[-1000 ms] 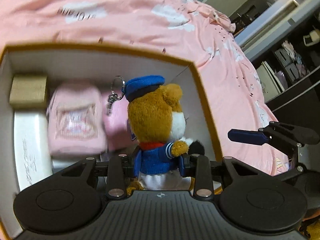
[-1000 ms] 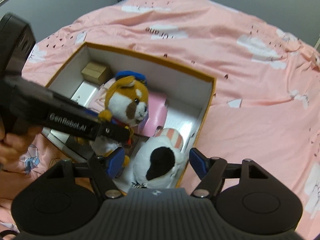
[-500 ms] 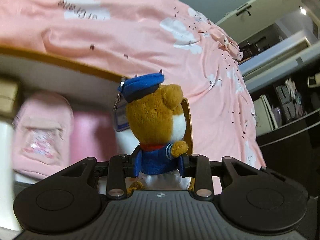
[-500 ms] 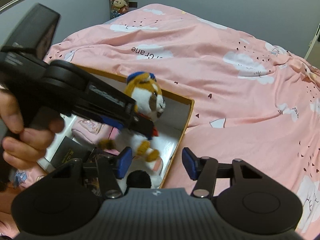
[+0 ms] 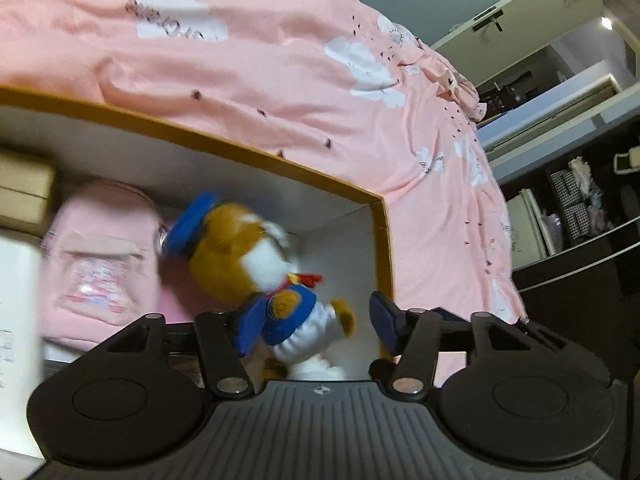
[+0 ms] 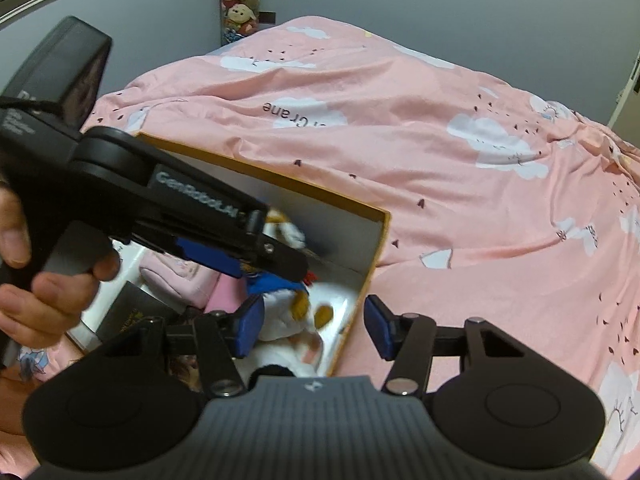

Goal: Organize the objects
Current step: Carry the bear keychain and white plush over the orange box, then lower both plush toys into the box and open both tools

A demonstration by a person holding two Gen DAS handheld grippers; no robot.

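The blurred bear (image 5: 256, 264) lies tilted in the box (image 5: 382, 240), apparently free between the left gripper (image 5: 312, 324)'s wide-spread fingers. A pink pouch (image 5: 100, 260) sits beside it. The right gripper (image 6: 316, 330) hangs wide, empty, over the box's corner.

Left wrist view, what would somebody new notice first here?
The plush bear in a blue sailor cap, blurred and tipped over inside the orange-edged box, lying between the wide-open fingers of the left tool. Beside it on its left sits a pink pouch. Behind everything spreads the pink bedspread printed with white clouds.
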